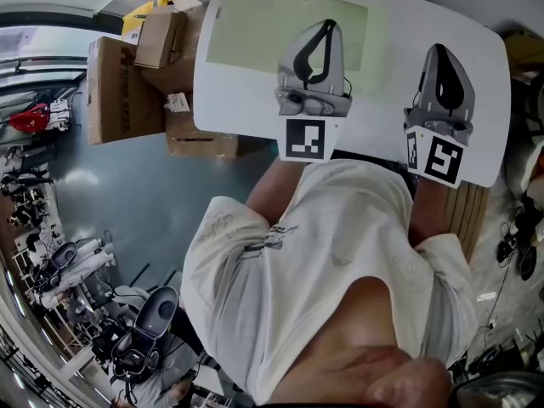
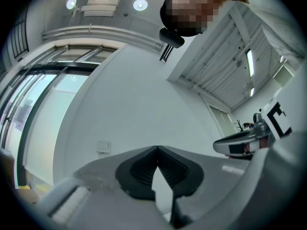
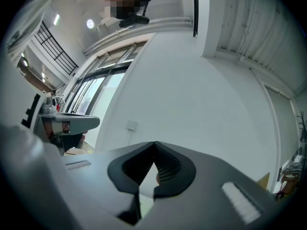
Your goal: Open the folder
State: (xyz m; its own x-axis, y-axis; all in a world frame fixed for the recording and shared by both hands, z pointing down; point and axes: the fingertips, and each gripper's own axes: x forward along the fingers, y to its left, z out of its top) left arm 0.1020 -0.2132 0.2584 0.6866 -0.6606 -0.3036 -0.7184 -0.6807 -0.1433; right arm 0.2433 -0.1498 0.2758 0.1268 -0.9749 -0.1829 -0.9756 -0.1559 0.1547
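Head view: my left claw (image 1: 325, 29) and right claw (image 1: 439, 53) are side by side over a white table (image 1: 382, 109) with rounded corners. The pale green folder (image 1: 255, 28) lies flat on the table's far left part, and my left claw overlaps its near right area. Cardboard boxes (image 1: 127, 83) stand on the grey-blue floor (image 1: 144, 194) to the left.

Left gripper view: my jaws meet at the tips with nothing between them. Ahead is a white wall (image 2: 129, 104) with a switch plate (image 2: 102, 146), and tall windows (image 2: 33, 109) stand at the left.

Right gripper view: these jaws are together too, and empty, facing the same wall and windows.
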